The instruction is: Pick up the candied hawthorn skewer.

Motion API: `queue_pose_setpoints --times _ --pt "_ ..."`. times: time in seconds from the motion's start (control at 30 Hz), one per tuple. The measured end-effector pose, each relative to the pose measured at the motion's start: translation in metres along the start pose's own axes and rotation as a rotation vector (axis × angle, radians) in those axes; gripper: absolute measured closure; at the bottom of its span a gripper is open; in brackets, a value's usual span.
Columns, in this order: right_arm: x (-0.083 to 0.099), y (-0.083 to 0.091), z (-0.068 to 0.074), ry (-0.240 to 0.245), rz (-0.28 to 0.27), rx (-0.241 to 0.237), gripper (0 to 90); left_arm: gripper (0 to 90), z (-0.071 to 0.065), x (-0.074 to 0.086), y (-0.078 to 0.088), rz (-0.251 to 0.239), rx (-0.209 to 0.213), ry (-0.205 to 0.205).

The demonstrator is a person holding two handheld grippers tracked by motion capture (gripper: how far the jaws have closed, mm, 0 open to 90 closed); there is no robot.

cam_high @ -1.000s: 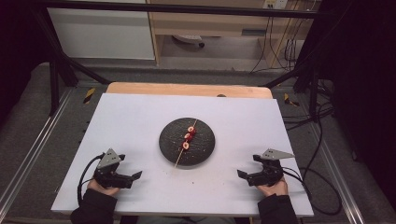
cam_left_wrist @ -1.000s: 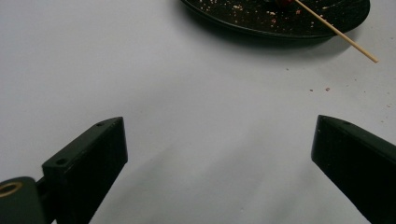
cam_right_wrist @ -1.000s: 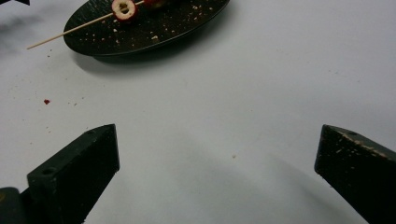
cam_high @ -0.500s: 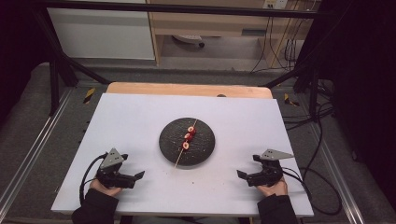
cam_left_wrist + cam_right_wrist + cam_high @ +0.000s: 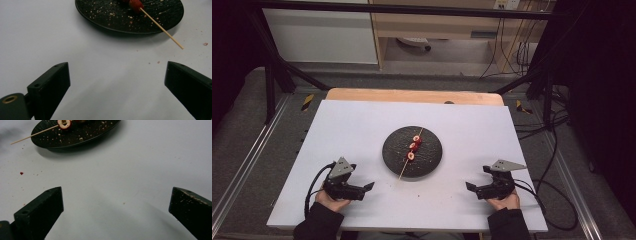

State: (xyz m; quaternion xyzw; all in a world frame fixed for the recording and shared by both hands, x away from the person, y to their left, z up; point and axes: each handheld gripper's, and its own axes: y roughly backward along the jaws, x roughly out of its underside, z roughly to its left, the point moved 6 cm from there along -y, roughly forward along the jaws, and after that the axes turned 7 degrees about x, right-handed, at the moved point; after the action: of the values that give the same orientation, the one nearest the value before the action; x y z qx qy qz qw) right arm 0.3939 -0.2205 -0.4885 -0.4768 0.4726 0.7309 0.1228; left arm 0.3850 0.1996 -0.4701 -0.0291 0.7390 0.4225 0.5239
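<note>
**Two open hand-held grippers rest near a plate with a fruit skewer**

A round black plate (image 5: 430, 159) stands in the middle of the white worktop (image 5: 362, 125). On the plate lies a thin wooden skewer (image 5: 411, 153) with some red fruit pieces (image 5: 414, 146) on it. The skewer lies at a slant, and its bare lower end goes over the near rim of the plate and ends above the worktop. Small crumbs are scattered on the plate, and a few lie on the worktop beside it.

The left hand-held gripper (image 5: 363, 189) is at the near left part of the worktop, well apart from the plate. Its jaws stand wide and nothing is between them. In the left gripper view the left hand-held gripper (image 5: 117, 85) points toward the plate (image 5: 112, 20), and the bare end of the skewer (image 5: 162, 28) shows ahead of it, closer to the right-side jaw.

The right hand-held gripper (image 5: 474, 189) is at the near right part of the worktop, also well apart from the plate. Its jaws too stand wide and hold nothing. In the right gripper view the right hand-held gripper (image 5: 116, 205) looks across bare worktop to the plate (image 5: 95, 131); the skewer (image 5: 35, 134) sticks out to the left past the rim, and one fruit piece (image 5: 64, 123) with a pale centre is at the top edge.
</note>
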Motion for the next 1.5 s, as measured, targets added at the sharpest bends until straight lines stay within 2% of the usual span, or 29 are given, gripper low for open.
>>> queue_pose_setpoints --times 0.3,0.53,0.83,0.9,1.03,1.23,1.4,1.5 --pt "0.0 0.0 -0.001 0.004 0.002 0.004 0.6 10.7 -0.012 -0.018 -0.013 0.015 0.003 0.001" --pt "0.0 0.0 -0.001 0.005 0.002 0.006 0.6 16.9 -0.022 -0.036 -0.031 0.029 0.005 0.009" --pt "0.0 0.0 -0.001 0.004 0.003 0.006 0.6 34.3 -0.032 -0.055 -0.054 0.063 -0.013 0.018" --pt "0.001 0.0 -0.001 0.005 0.006 0.007 0.6 41.4 -0.034 -0.058 -0.059 0.072 -0.012 0.016" --pt "0.0 0.0 -0.001 0.004 0.002 0.006 0.6 47.2 -0.038 -0.063 -0.069 0.091 -0.006 0.019" --pt "0.0 0.0 -0.001 0.006 0.004 0.003 0.6 59.6 -0.043 -0.07 -0.085 0.128 -0.002 0.039" --pt "0.0 0.0 0.0 -0.001 0.004 0.0 0.6 68.4 -0.044 -0.074 -0.098 0.185 -0.019 0.043" --pt "0.0 0.0 0.0 -0.003 0.005 0.0 0.6 70.9 -0.045 -0.074 -0.103 0.203 -0.031 0.047"
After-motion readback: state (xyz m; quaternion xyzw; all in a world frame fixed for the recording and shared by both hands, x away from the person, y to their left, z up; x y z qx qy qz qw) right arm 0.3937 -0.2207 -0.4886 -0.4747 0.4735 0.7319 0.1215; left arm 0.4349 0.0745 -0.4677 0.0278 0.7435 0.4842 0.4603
